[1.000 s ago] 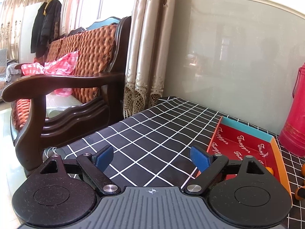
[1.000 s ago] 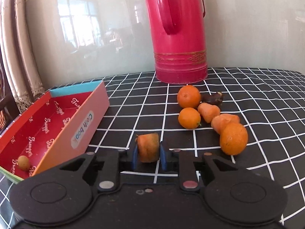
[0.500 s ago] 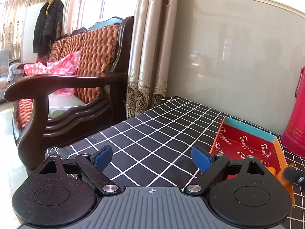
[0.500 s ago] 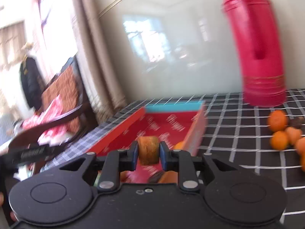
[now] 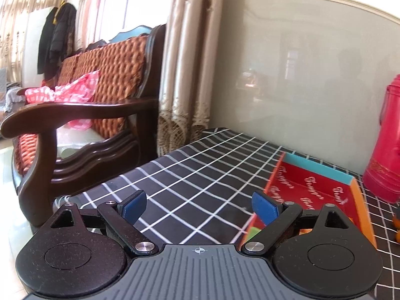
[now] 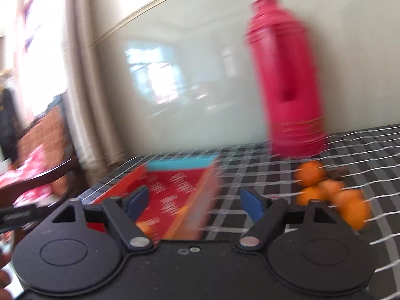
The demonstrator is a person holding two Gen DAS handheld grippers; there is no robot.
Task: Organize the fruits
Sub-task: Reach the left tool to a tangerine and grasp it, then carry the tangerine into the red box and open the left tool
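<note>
Fruits (image 6: 327,195) sit beside my red box (image 6: 175,195). My right gripper (image 6: 195,200) has just sprung apart, nothing between its jaws. My left gripper (image 5: 200,206) gapes empty.

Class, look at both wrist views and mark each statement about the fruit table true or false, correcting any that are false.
1. The right hand-held gripper grips a piece of fruit. False: it is open, with nothing between the pads.
2. The left hand-held gripper is open. True.
3. A red flask stands upright on the checked tablecloth. True.
4. The oranges all lie inside the red box. False: a cluster sits on the cloth beside it.
</note>
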